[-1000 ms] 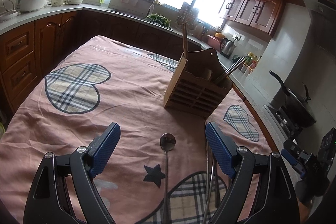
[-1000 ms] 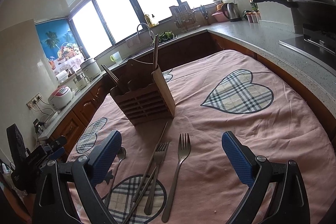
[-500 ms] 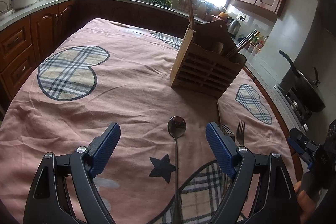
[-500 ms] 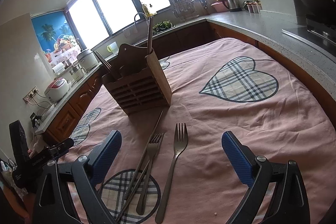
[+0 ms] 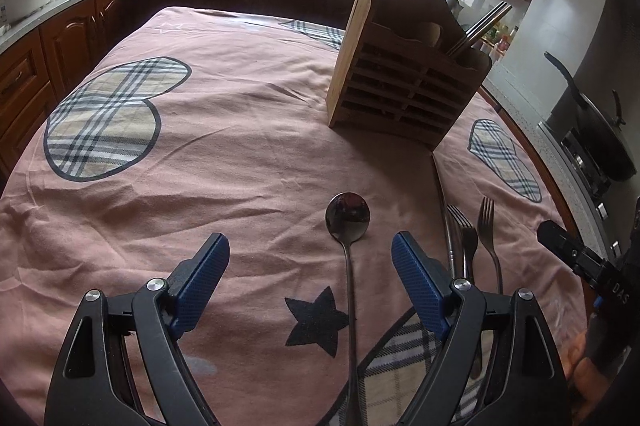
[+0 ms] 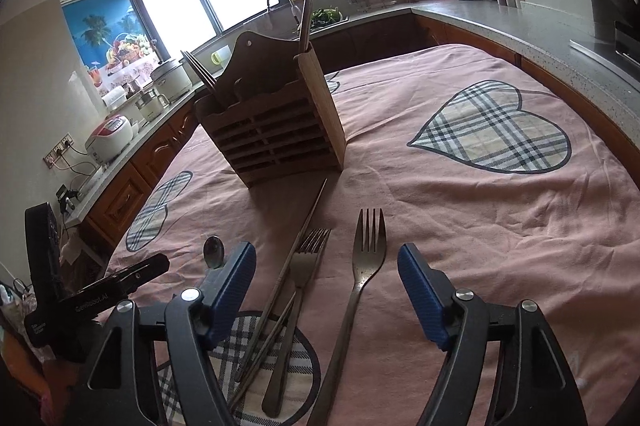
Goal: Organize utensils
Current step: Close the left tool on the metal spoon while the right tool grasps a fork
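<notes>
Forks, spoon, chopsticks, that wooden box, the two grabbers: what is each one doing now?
Left gripper: jaws open, empty.
Right gripper: jaws open, empty.
Spoon: lying flat on the cloth.
Two forks: lying flat, side by side.
Loose chopsticks: lying beside the forks.
Wooden holder: upright, chopsticks standing inside.

the desk is covered by a matt pink cloth (image 5: 248, 146), soft and creased, with plaid heart patches sewn in. the utensil holder (image 5: 404, 90) is slatted wood, pale and smooth on its side board, darker on the front. the spoon (image 5: 347, 216) is polished metal with a mirror-bright bowl; the two forks (image 6: 370, 246) (image 6: 310, 250) and the chopsticks (image 6: 304, 226) are duller brushed metal. both sets of jaws carry blue textured pads (image 5: 416, 282) (image 6: 420, 286) on glossy black plastic arms
</notes>
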{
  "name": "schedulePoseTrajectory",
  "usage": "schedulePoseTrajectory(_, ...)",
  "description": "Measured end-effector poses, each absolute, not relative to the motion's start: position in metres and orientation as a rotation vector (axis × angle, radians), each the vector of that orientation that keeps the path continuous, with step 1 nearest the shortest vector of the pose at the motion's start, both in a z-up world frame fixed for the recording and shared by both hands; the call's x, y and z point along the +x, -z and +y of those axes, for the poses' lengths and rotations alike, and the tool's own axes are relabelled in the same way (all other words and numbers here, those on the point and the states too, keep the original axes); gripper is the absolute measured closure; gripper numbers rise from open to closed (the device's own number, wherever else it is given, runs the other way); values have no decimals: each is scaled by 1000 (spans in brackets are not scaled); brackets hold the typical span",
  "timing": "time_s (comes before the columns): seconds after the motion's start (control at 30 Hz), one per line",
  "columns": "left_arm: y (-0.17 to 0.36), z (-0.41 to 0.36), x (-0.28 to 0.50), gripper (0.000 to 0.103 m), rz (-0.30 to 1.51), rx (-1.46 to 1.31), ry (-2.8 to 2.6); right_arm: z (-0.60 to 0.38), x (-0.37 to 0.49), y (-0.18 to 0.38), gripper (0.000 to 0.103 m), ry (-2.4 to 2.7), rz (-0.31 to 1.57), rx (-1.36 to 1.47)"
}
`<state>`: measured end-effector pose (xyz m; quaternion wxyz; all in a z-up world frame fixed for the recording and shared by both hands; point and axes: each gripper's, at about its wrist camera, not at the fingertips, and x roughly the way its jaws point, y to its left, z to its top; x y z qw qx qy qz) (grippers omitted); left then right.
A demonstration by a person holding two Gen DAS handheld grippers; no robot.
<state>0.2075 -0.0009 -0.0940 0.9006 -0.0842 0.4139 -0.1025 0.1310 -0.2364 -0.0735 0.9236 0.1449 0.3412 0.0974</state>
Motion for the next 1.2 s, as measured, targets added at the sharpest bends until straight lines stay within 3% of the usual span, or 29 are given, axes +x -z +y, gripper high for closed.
schedulePoseTrajectory(0.2,103,-15,225,19,880,-108,216,-223,149,89,43,-219,765,281)
schedulePoseTrajectory(0.33,110,-24,238,30,913,-67,234,-216,161,99,46,-228,808,262)
schedulePoseTrajectory(0.47,119,-33,247,34,931,-24,249,-210,171,109,48,-237,846,243)
schedulePoseTrajectory(0.57,119,-37,250,50,923,5,259,-206,178,113,51,-240,865,230)
schedulePoseTrajectory(0.63,118,-38,252,76,921,7,271,-203,181,114,54,-237,865,216)
schedulePoseTrajectory(0.7,118,-37,254,89,926,-9,294,-201,184,114,62,-237,868,200)
schedulePoseTrajectory(0.77,116,-36,253,93,920,-11,296,-201,187,115,75,-239,874,194)
schedulePoseTrajectory(0.9,109,-30,250,99,906,-40,314,-202,185,112,76,-247,863,202)
schedulePoseTrajectory(1.2,86,-14,235,100,854,-91,314,-210,168,86,78,-271,796,240)
